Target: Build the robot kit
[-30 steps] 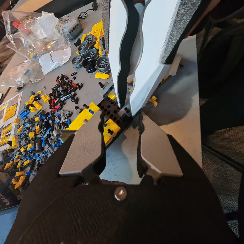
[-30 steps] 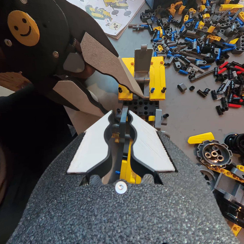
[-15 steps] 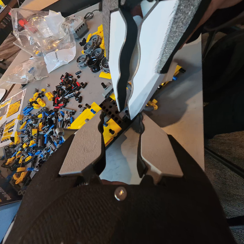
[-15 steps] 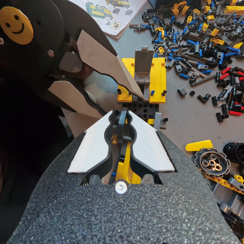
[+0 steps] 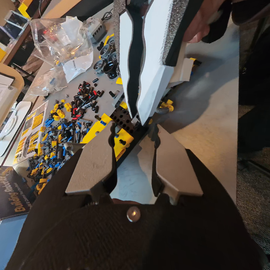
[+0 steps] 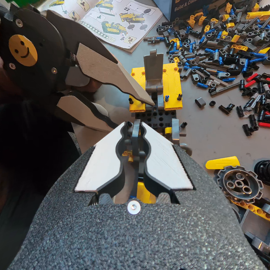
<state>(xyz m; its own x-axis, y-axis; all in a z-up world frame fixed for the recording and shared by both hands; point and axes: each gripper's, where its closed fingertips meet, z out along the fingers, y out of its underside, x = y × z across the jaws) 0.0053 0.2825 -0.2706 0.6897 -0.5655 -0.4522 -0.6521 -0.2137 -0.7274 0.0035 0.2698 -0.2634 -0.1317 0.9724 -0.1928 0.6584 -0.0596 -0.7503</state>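
Little has shifted: right tool (image 6: 133,124) stays clenched on the brick model's dark beam (image 6: 136,135), left tool (image 5: 133,128) spread alongside.

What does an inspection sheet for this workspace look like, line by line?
Surface: grey table, partly bare near its right edge.
Job's things: half-built yellow and black model with an upright grey seat.
Clutter: loose parts pile, grey wheels, toothed wheel, plastic bags, booklet, dark box.
Grippers: right gripper shut on a dark beam of the model; left gripper open, one fingertip at the seat's base.
Cables: black cable at the far edge.
Surroundings: carpet beside the table.
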